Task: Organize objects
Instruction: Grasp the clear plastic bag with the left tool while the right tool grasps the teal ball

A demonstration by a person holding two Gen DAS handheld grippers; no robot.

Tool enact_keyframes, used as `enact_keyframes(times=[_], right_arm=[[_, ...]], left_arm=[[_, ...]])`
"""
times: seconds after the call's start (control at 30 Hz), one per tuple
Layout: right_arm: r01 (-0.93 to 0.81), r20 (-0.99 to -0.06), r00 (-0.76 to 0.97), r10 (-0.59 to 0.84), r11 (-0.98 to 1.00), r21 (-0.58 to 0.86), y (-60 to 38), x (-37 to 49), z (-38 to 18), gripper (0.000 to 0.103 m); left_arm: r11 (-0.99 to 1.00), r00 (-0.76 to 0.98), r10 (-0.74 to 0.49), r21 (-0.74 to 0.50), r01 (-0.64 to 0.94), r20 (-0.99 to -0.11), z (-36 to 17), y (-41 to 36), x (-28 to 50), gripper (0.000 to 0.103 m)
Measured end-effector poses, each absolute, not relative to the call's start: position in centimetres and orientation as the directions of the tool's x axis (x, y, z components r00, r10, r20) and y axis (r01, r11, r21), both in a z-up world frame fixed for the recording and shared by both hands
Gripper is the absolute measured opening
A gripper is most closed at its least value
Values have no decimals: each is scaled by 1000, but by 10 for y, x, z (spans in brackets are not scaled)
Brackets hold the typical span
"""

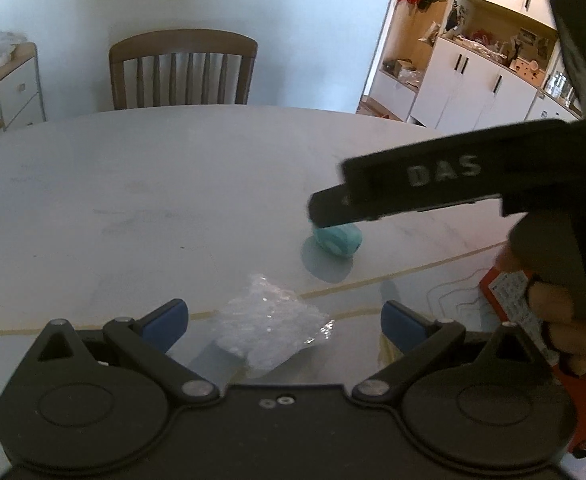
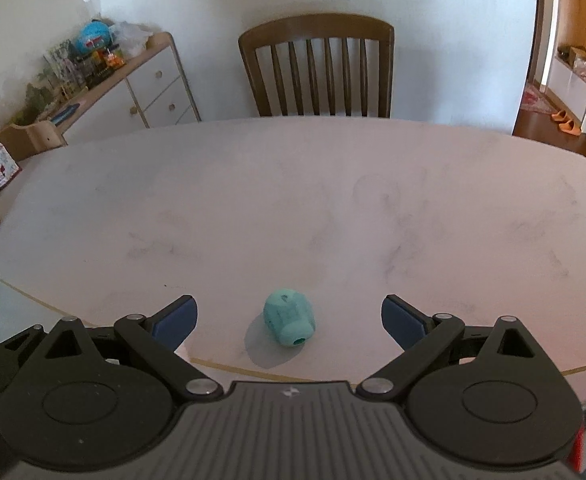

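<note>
Hovering our right tool [image 2: 289, 320], spread wide, over the teal toy [image 2: 289, 323] on the near tabletop [image 2: 293, 200]; it's rounded, so off-centre pinching might roll it away.

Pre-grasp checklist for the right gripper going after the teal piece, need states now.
1. Right gripper open: ok, blue pads spread wide.
2. Teal rubber piece centred between the fingers: ok in the right wrist view.
3. Piece resting on the table, not held: ok, lying on its side, hole toward the camera.
4. Left gripper out of the way: ok, open, pointed at the clear plastic bag, separate from the piece.
5. Height of the fingers above the table: cannot tell.
6. Whether the piece would roll on contact: cannot tell.
</note>
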State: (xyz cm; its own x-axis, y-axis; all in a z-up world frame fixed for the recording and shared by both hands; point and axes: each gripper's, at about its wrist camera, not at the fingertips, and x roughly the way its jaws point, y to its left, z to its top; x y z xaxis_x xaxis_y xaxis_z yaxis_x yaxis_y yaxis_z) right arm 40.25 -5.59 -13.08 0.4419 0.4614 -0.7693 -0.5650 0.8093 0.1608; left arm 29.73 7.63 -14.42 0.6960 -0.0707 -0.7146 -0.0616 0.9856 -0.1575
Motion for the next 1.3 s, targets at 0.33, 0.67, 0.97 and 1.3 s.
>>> enact_keyframes(times=[0.33, 0.67, 0.97, 1.3], right_arm=[[-589, -792, 408, 454, 794, 151, -40, 411, -147, 82], [-595, -801, 394, 450, 789, 151, -36, 410, -154, 56], [-585, -818, 409, 404, 804, 105, -31, 406, -151, 30], [-568, -821, 401, 407, 813, 125, -46, 387, -137, 30]], left_arm=[[989, 698, -46, -130, -68, -714, -156, 72, 301, 93], [992, 710, -31, -109, -65, -704, -154, 71, 296, 70], [991, 701, -28, -111, -73, -713, -149, 70, 295, 65], [985, 678, -61, -152, -76, -732, -142, 75, 288, 49]])
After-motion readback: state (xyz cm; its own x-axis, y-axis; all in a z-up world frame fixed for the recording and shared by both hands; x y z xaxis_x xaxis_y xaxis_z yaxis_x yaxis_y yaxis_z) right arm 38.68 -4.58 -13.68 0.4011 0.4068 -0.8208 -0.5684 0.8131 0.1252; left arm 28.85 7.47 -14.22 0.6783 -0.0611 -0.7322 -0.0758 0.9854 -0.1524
